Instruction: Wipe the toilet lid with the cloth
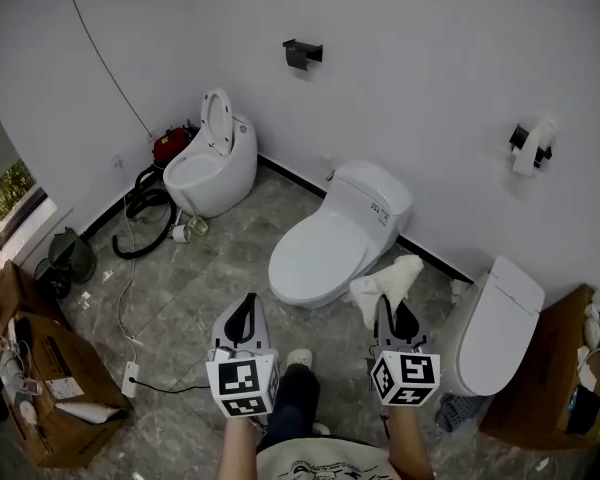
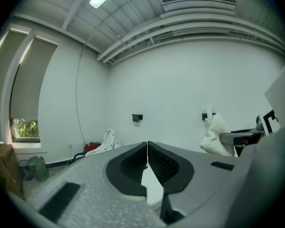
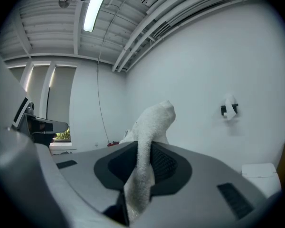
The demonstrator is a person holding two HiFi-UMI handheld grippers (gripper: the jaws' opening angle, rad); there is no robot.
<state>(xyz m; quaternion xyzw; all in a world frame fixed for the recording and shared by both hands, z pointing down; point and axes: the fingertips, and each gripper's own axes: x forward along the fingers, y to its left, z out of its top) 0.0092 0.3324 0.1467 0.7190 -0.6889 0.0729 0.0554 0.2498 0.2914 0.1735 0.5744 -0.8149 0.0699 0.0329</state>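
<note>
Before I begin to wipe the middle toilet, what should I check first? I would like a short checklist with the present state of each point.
1. Right tool grips the cloth firmly: ok.
2. Left tool shut with nothing in it: ok.
3. Middle toilet lid is closed: ok.
4. Cloth touches the lid: not ok, it sticks up free in the air.
5. Cloth is damp enough: cannot tell.
</note>
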